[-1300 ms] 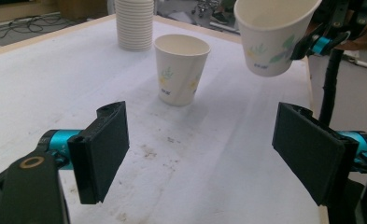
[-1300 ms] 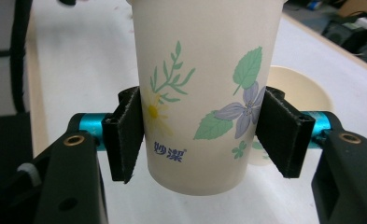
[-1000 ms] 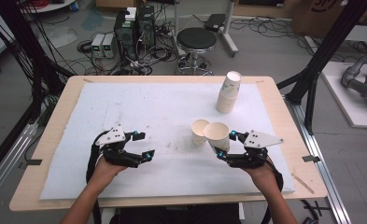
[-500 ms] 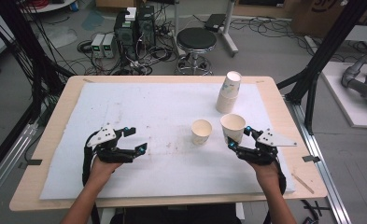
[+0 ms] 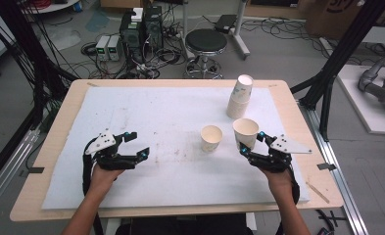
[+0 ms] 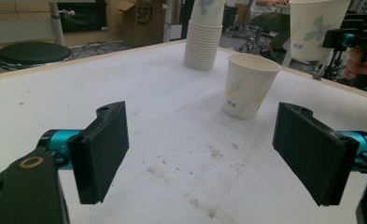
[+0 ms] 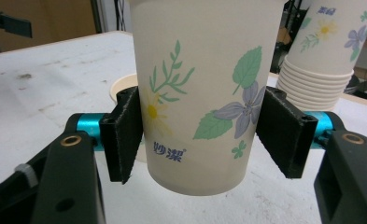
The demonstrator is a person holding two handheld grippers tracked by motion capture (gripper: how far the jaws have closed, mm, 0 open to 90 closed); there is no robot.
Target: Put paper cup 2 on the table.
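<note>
On the wooden table point(image 5: 58, 122) lies a white pad point(image 5: 156, 112), stained with brownish marks near its middle, and it covers nearly the whole top, leaving a bare wooden strip along each edge. Beyond the far edge the grey floor carries a round black stool point(image 5: 206, 41), grey boxes point(image 5: 108, 47) and a tangle of cables; black frame legs stand at both far corners.

Near the far right part of the pad stands a stack of paper cups point(image 5: 240, 97), upright. Closer in, a single empty cup point(image 5: 211, 138) stands upright on the pad, just left of the held cup point(image 5: 245, 133) and apart from it. The right gripper point(image 5: 251, 143) has its jaws clamped on the lower wall of that flowered cup, one pad on each side, and in the right gripper view the cup's base hangs clear of the pad point(image 7: 41, 93). It sits toward the right edge of the pad, nearer than the stack.

The left gripper point(image 5: 136, 145) rests at the near left of the pad, its jaws spread wide with nothing between them; in the left gripper view the pads point(image 6: 104, 149) frame bare stained surface, with the standing cup point(image 6: 249, 84) farther off.

Between the two grippers the pad is open, and the whole left half and far middle stand free.
</note>
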